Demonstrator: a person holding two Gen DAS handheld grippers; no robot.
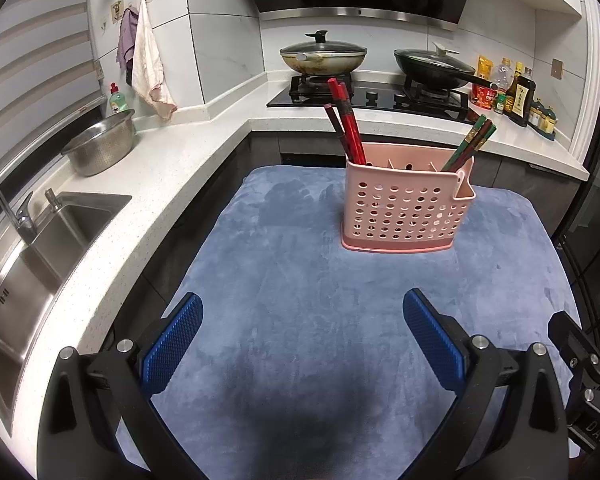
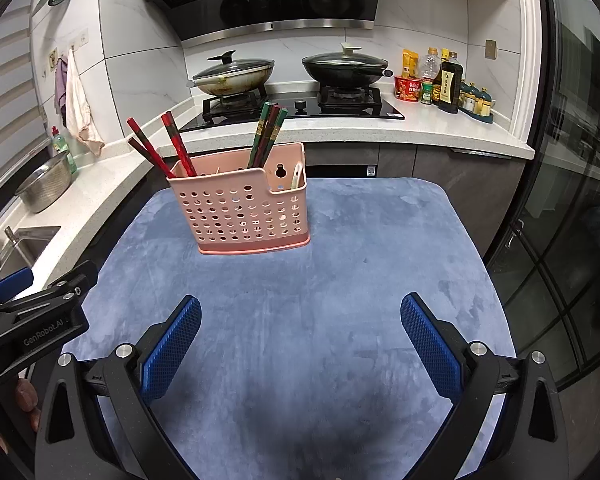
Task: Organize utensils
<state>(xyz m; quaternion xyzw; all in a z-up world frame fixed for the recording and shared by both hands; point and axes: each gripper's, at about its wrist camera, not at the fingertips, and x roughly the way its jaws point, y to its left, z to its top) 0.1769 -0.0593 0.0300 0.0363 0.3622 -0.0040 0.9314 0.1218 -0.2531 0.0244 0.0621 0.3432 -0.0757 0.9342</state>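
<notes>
A pink perforated utensil holder (image 1: pixel 406 208) (image 2: pixel 242 210) stands upright on a blue cloth (image 1: pixel 300 280) (image 2: pixel 320 260). Red chopsticks (image 1: pixel 346 124) (image 2: pixel 178 144) lean out of its left compartment, and green and brown chopsticks (image 1: pixel 470 142) (image 2: pixel 268 134) out of a compartment further right. A pale spoon handle (image 2: pixel 296 175) shows in the side pocket. My left gripper (image 1: pixel 302 308) hangs open over the near cloth, well short of the holder. Likewise my right gripper (image 2: pixel 300 312) is open with nothing between its fingers. The left gripper's body (image 2: pixel 32 312) shows at the right wrist view's left edge.
A white counter (image 1: pixel 172 168) wraps the left and back, with a sink (image 1: pixel 40 248), a steel colander (image 1: pixel 102 142), a hob with two lidded pans (image 1: pixel 322 56) (image 1: pixel 434 64) and several bottles (image 1: pixel 516 94). A glass door (image 2: pixel 572 200) stands on the right.
</notes>
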